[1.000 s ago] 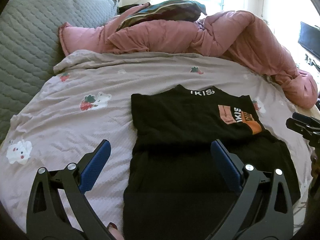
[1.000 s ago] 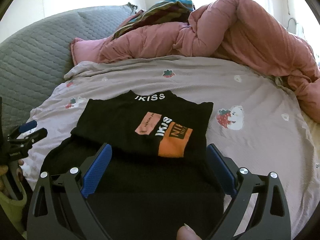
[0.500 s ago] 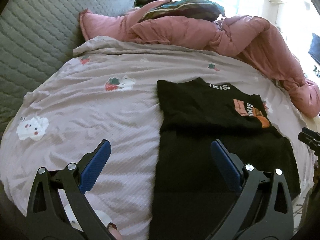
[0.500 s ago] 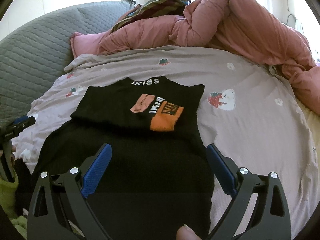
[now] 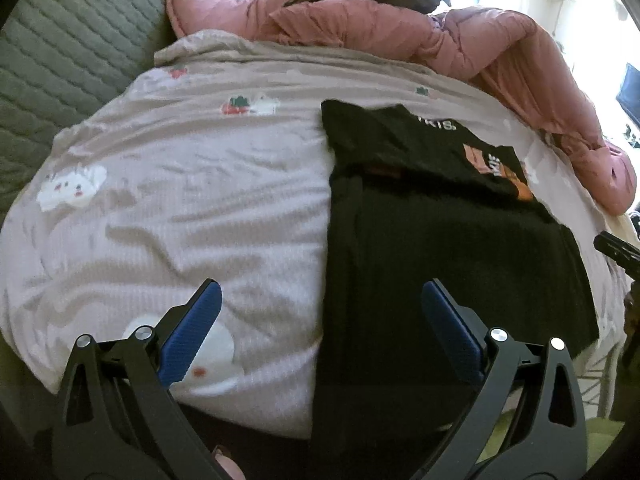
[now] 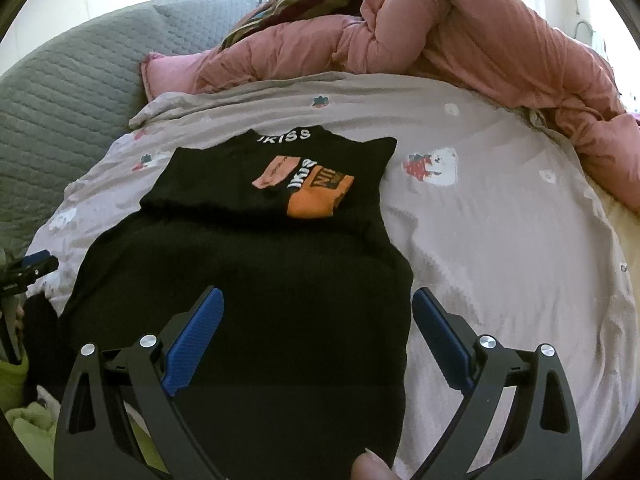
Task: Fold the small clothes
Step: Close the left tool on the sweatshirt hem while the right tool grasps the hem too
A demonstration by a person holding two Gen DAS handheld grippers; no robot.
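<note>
Both claws hang released, left claw (image 5: 320,308), right claw (image 6: 316,312), above our black top (image 6: 256,264) at the bed's (image 6: 500,240) near edge; we'd pinch both hem corners evenly.

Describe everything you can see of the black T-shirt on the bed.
The black T-shirt lies flat on the lilac printed bedsheet, its sides folded in to a narrow strip. The collar, lettered in white, points toward the pink duvet; an orange and pink print sits on the chest. The fabric looks soft, finely ribbed. Its hem hangs over the near bed edge. Both tools hover open above it; neither grips it.
</note>
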